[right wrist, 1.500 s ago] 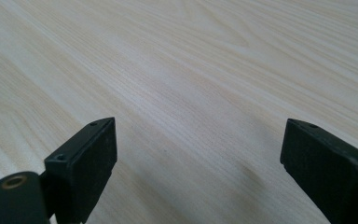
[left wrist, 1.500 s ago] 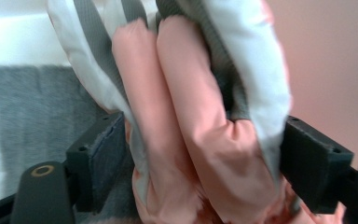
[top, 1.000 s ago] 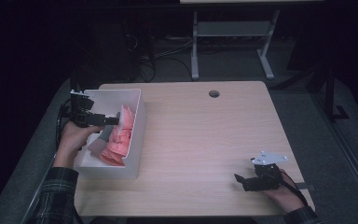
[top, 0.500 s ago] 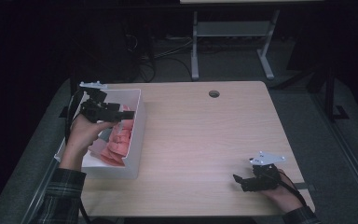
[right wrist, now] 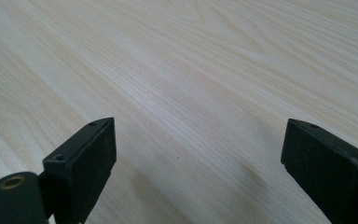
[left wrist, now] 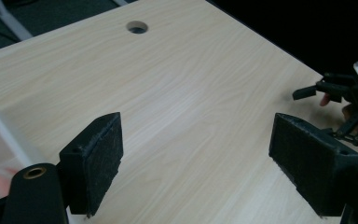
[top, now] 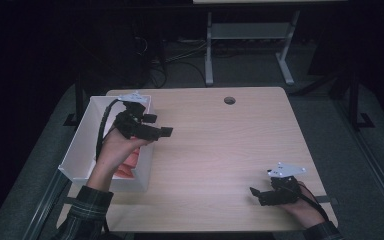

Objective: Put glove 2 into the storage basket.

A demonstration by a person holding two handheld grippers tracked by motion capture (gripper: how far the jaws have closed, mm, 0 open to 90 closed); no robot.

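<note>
The left gripper [top: 161, 131] hangs with its jaws wide apart and empty just past the right wall of the white box [top: 82, 145], where the pink pieces [top: 128, 167] lie partly hidden under the hand. The right gripper [top: 254, 192] rests, equally spread, on the table [top: 230, 145] well apart. Dipping back in, a jaw could catch the box's thin wall and tip it.

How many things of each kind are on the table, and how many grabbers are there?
White box: 1
Heap of pink stuff in the box, too hidden by the hand to count apart: 1
Grippers: 2, the left gripper and the right gripper, both with jaws open and empty
Round hole in the table top: 1
Total: 5
</note>
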